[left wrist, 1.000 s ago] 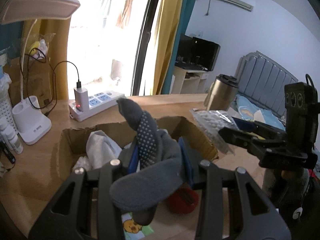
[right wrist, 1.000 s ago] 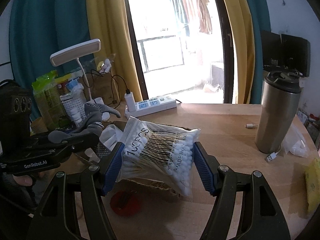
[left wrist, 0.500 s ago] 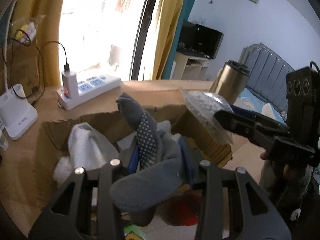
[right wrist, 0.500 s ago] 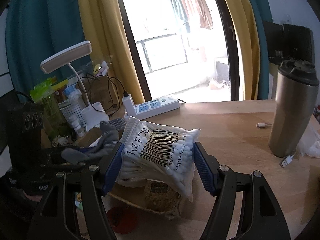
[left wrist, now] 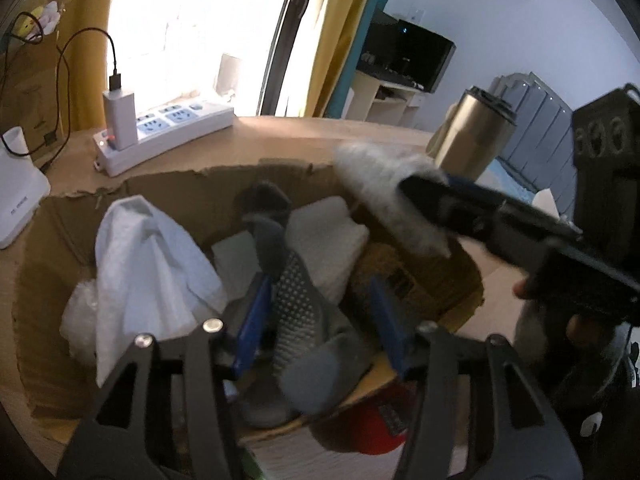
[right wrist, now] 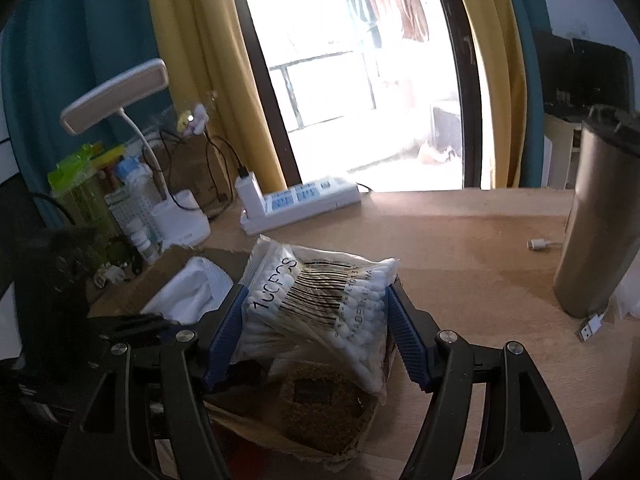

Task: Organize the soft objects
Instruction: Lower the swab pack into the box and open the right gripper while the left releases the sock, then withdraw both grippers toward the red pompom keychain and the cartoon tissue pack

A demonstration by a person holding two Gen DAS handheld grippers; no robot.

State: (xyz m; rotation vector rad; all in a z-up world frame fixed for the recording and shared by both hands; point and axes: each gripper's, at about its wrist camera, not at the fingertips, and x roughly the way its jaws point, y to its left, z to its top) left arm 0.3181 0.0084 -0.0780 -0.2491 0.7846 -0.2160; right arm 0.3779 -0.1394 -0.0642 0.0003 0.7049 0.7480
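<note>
Nearest in the left wrist view, the left hand-held gripper [left wrist: 320, 320] has its blue pads spread apart; the grey sock [left wrist: 296, 308] lies between them, already down inside the cardboard box [left wrist: 48, 240], and seems released rather than pinched, though the pad on the left may just touch it. Beside the sock, to the left, a white cloth [left wrist: 148, 264] is bunched in the box, with white foam pieces [left wrist: 324, 236] just beyond.

The right hand-held gripper [right wrist: 316, 332] is clenched on a bag of cotton swabs [right wrist: 320, 300], holding it over the right end of the box, above a brown pad [right wrist: 316, 404] that sits inside. The bag hangs clear of the contents, not yet lowered.

So the sock, cloth and foam look sorted. The swab bag is the piece still to be set down, and a red object [left wrist: 368, 432] lies on the counter [right wrist: 460, 232] just outside the near wall of the box, so it may be left to do as well.

Farther back stand a white power strip [right wrist: 300, 204], a desk lamp [right wrist: 120, 92] to the far left and a steel tumbler [right wrist: 596, 232] on the right.
</note>
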